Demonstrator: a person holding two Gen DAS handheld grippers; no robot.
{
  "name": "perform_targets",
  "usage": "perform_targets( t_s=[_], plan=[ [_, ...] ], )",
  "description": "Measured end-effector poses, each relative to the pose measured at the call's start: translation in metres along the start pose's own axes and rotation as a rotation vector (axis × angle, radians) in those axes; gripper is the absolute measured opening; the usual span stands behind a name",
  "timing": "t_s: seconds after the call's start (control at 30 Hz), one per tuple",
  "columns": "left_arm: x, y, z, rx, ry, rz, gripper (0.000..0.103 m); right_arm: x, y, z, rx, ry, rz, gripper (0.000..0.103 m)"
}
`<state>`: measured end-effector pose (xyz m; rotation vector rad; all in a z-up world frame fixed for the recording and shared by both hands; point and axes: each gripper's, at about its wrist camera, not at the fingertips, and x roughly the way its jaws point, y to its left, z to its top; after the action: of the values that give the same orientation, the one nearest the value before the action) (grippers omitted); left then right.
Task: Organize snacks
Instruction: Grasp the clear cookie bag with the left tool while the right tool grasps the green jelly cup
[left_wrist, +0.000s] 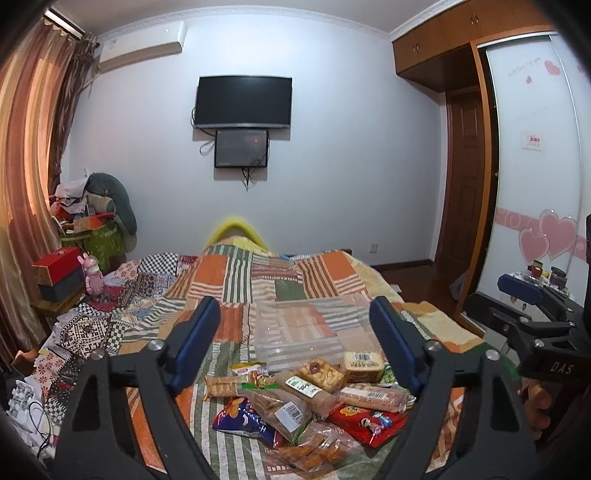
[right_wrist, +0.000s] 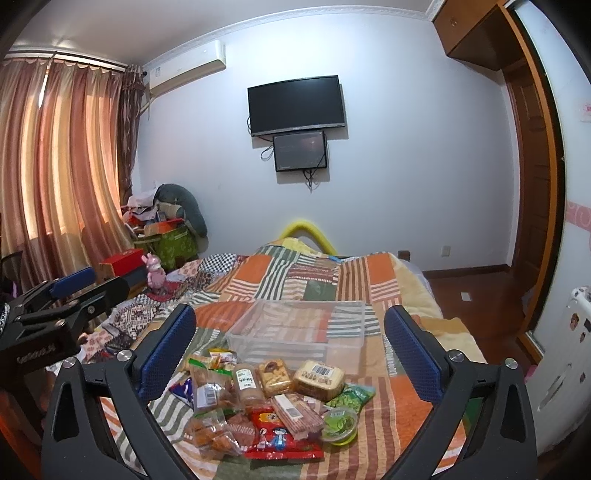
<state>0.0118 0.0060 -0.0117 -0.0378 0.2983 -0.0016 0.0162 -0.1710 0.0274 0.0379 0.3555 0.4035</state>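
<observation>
I note both tongs, left (left_wrist: 295, 347) and right (right_wrist: 290, 350), gaping wide and empty, with the snack pile (right_wrist: 266, 398) just ahead and the clear bin (right_wrist: 295, 332) beyond.

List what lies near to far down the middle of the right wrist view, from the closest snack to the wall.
red snack bag → clear plastic bin → patchwork quilt → yellow headboard → small screen → wall TV
</observation>
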Motion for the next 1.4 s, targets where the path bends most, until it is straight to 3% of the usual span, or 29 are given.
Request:
perform_targets(
  t_s=[0.2,0.33,0.43,0.57,0.73,0.8,0.87,1.17,1.4],
  plan=[
    [0.023,0.017,-0.005,0.013,0.08,0.006,0.066,0.012,-0.012,-0.01,0.005,0.076,0.005,0.082],
    [0.05,0.034,-0.015,0.007,0.196,-0.02,0.048,0.027,-0.024,-0.021,0.017,0.16,0.005,0.073],
    [0.072,0.043,-0.026,-0.001,0.279,-0.015,0.045,0.041,-0.035,-0.033,0.033,0.237,0.002,0.068],
    [0.096,0.048,-0.049,0.012,0.358,0.007,0.045,0.052,-0.048,-0.049,0.055,0.318,-0.01,0.067],
    [0.124,0.044,-0.082,-0.01,0.48,-0.019,0.045,0.064,-0.058,-0.065,0.072,0.411,-0.02,0.067],
    [0.133,0.041,-0.094,-0.017,0.527,-0.021,0.049,0.07,-0.061,-0.07,0.077,0.435,-0.02,0.067],
    [0.139,0.04,-0.101,-0.03,0.559,-0.02,0.061,0.074,-0.063,-0.076,0.087,0.459,-0.016,0.067],
    [0.162,0.04,-0.126,-0.074,0.643,-0.047,0.078,0.096,-0.07,-0.097,0.115,0.546,-0.015,0.067],
    [0.18,0.028,-0.139,-0.07,0.686,-0.058,0.08,0.1,-0.084,-0.1,0.169,0.563,-0.035,0.063]
  ],
)
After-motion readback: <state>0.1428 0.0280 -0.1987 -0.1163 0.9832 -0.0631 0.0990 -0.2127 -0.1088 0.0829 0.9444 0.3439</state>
